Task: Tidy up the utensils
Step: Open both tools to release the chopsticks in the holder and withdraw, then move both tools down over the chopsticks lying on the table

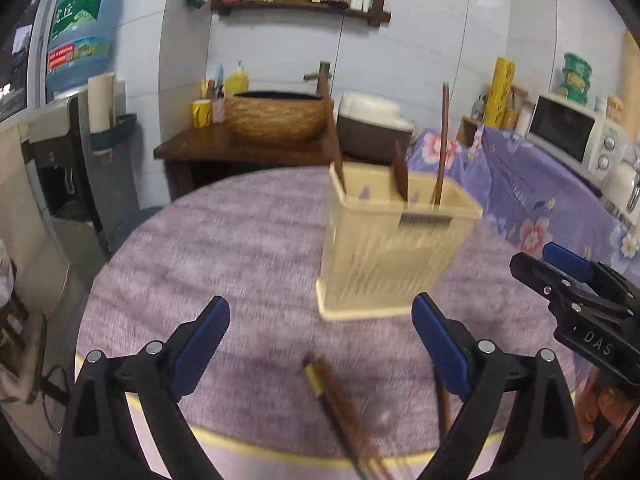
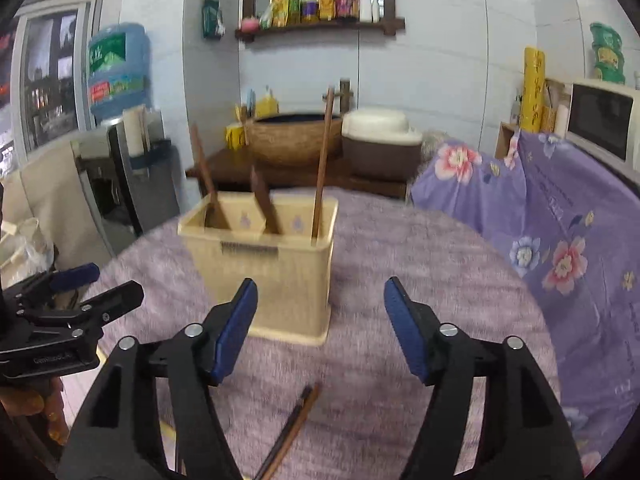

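Chopsticks lying flat on the fuzzy purple tablecloth, down low between the two blue pads of the left gripper, tips pointing toward the holder, not touching either pad. Jaws on that one spread wide, gripping nothing. Same deal in the right wrist view: chopsticks on the cloth below and between the fingers of the right gripper, closer to the left-hand pad in the picture, also untouched. Right jaws open too, nothing held. Cream slotted utensil holder standing upright just past both sets of fingertips, well clear of them. Already sitting in it: a couple of dark wooden utensils leaning in the compartments, plus one long thin stick poking up nearly straight. Pretty blurry all round, so couldn't say what the short ones are exactly.
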